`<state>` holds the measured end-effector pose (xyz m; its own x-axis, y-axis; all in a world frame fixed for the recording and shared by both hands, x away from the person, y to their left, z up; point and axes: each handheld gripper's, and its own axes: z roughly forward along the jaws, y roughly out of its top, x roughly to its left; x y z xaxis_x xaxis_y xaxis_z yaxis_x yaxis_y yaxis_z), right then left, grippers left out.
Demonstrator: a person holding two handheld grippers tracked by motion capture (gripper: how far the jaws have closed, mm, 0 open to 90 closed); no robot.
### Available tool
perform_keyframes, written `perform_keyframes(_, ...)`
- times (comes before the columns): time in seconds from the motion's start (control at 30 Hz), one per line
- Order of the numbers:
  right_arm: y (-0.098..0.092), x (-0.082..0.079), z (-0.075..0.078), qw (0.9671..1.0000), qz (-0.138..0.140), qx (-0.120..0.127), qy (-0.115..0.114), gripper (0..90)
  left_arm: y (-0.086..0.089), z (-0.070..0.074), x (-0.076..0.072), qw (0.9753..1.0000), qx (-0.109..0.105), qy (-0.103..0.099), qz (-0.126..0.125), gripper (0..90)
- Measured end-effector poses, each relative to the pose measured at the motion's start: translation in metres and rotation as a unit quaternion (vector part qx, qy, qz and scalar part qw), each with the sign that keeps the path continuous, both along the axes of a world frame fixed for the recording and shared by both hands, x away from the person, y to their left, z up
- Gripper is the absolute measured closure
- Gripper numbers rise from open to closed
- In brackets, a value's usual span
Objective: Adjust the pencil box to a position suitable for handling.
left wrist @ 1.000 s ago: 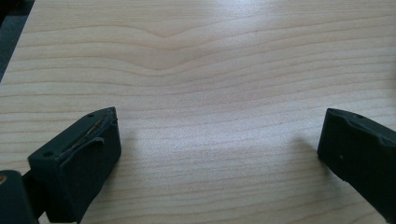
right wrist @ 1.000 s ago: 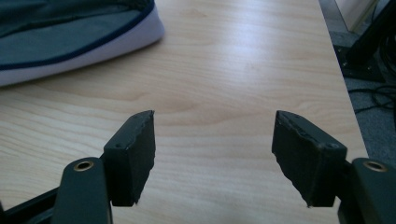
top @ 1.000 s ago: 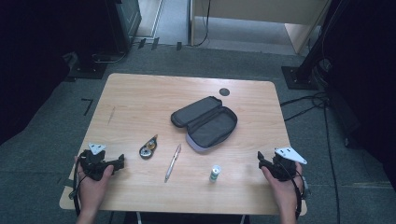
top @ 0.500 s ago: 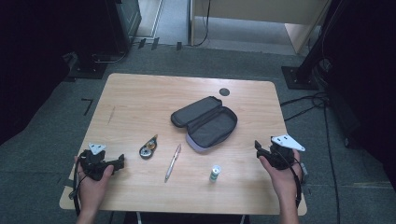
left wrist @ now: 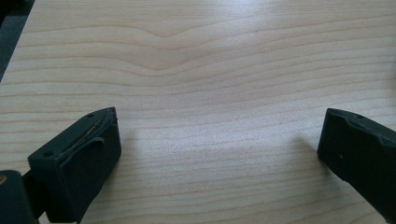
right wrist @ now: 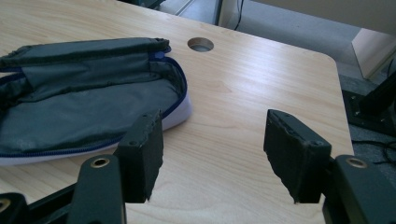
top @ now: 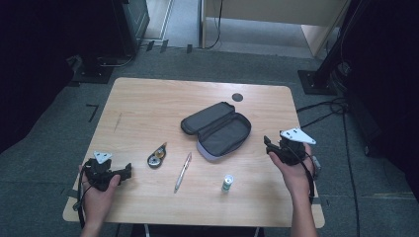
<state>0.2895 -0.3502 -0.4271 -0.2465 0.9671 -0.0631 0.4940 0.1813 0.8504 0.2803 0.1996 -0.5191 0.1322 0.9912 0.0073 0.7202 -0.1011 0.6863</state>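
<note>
My right tongs (top: pixel 269 144), jaws wide and empty, had moved in beside the open pencil case (top: pixel 217 130) at mid-desk (top: pixel 148 103), suggesting a reach; left tongs (top: pixel 126 170) rested wide.

Silver pen (top: pixel 183 171), tape dispenser perhaps (top: pixel 157 157), small green-capped bottle (top: pixel 227 182), round table hole (top: pixel 237 97)

Between my right claw (right wrist: pixel 212 156) jaws I see bare table (right wrist: pixel 261 79), free ahead to the far edge; the open pencil case (right wrist: pixel 88 100) blocks its left side. Ahead of my left claw (left wrist: pixel 217 154), bare wood, nothing in the way.
</note>
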Motion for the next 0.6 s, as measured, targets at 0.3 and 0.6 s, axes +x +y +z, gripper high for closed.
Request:
perform_keyframes(0.3, 0.01, 0.018, 0.003, 0.9999, 0.016, -0.004, 0.005, 40.0, 0.0, 0.0, 0.0, 1.0, 0.001, 0.001, -0.001, 0.0)
perform_keyframes(0.6, 0.016, 0.044, 0.002, 0.9994, 0.03, 0.0, 0.018, 46.9, 0.0, 0.0, 0.0, 1.0, 0.001, 0.001, -0.001, 0.0)
